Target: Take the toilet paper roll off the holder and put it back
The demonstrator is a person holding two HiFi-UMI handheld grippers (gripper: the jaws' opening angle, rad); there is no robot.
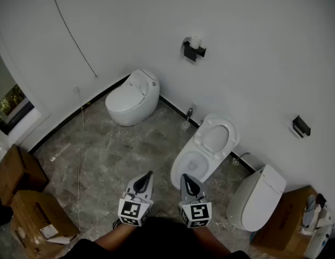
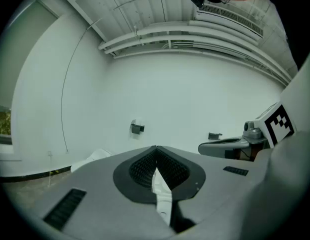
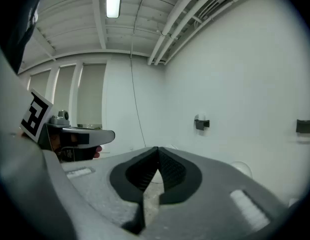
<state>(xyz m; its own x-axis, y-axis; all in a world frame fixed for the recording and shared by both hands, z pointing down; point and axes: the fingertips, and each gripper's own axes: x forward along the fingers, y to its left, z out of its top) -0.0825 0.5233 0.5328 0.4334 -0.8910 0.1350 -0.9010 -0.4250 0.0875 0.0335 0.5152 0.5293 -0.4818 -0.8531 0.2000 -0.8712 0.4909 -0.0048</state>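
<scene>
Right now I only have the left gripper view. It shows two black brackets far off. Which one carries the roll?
Observer: In the head view the toilet paper roll sits on the left holder. The right holder is bare.
Operator: Anything on the floor in the way?
Observer: An open toilet stands just ahead of the right gripper, roughly on the line to the left holder.
Operator: What state is the right gripper in?
Observer: Its own view shows the fingers shut with nothing between them.
</scene>
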